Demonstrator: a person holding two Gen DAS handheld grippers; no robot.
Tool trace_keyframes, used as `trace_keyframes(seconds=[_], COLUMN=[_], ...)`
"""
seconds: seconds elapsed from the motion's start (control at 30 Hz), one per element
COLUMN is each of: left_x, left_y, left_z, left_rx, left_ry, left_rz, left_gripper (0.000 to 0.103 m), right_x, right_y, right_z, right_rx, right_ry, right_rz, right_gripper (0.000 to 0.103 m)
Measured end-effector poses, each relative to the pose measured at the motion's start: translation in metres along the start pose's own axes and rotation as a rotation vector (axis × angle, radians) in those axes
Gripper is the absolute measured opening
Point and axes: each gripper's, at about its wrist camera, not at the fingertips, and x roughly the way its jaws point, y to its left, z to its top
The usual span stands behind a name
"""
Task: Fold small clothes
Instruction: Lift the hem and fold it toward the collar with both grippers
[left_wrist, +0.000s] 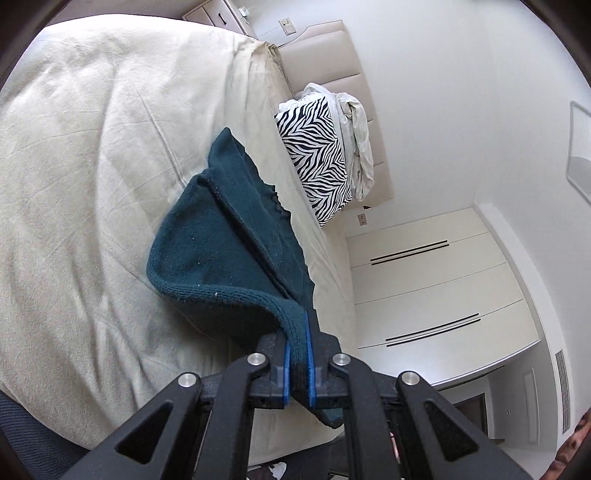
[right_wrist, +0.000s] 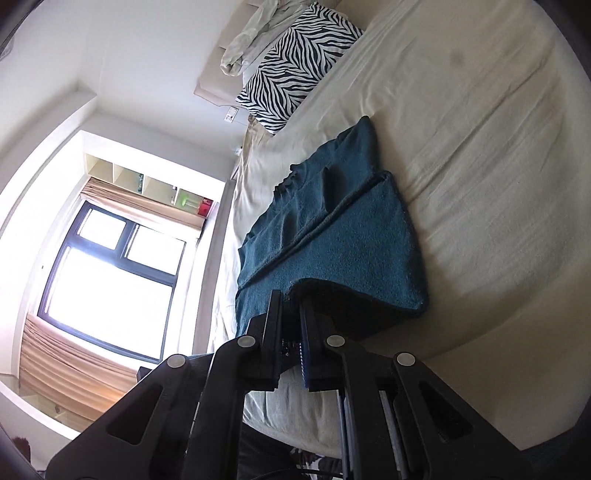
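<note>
A dark teal knitted garment (left_wrist: 225, 243) lies partly on the cream bed sheet (left_wrist: 92, 147), with its near edge lifted. My left gripper (left_wrist: 299, 354) is shut on the garment's ribbed hem, which passes between the blue pads. In the right wrist view the same garment (right_wrist: 354, 229) rises off the sheet (right_wrist: 480, 129) toward my right gripper (right_wrist: 291, 328), which is shut on another corner of its near edge. The cloth hangs in a fold between the two grips.
A zebra-print pillow (left_wrist: 317, 162) and a crumpled white cloth (left_wrist: 358, 140) lie at the head of the bed by the padded headboard (left_wrist: 332, 55). White wardrobe doors (left_wrist: 424, 288) stand beside the bed. A bright window (right_wrist: 110, 280) with curtains is on the other side.
</note>
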Motion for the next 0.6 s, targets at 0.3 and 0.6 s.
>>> trace_keyframes(seconds=[0.3,0.6], left_x=[0.047,0.119], left_y=[-0.008,-0.009], left_z=[0.058,0.125], left_rx=[-0.017,-0.016], left_ry=[-0.058,-0.074], left_rz=[-0.012,0.008], left_gripper=[0.007,0.007], right_x=[0.041,0.106], right_y=[0.012,0.012], right_z=[0.068,0.138], right_rx=[-0.056,-0.083], right_ry=[-0.081,-0.126], right_rz=[-0.053,-0.110], right_gripper=[0.007,0.007])
